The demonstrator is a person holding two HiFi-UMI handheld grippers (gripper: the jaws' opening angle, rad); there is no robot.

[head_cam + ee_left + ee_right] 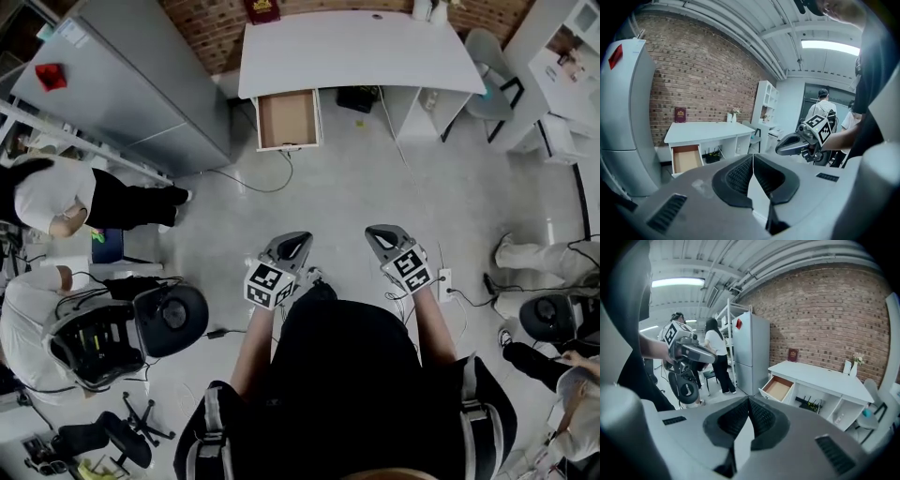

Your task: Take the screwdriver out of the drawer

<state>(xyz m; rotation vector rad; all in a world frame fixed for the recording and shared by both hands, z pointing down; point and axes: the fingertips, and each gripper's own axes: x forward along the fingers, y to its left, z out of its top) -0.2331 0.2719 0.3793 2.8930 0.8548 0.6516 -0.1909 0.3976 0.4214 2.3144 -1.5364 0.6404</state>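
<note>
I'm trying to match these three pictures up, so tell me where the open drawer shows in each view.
Head view: the open drawer is near the top, left of centre, pulled out from the white desk.
Left gripper view: lower left, under the desk's left end.
Right gripper view: just right of centre, at the desk's left end.
Shared landmark: the white desk.
</note>
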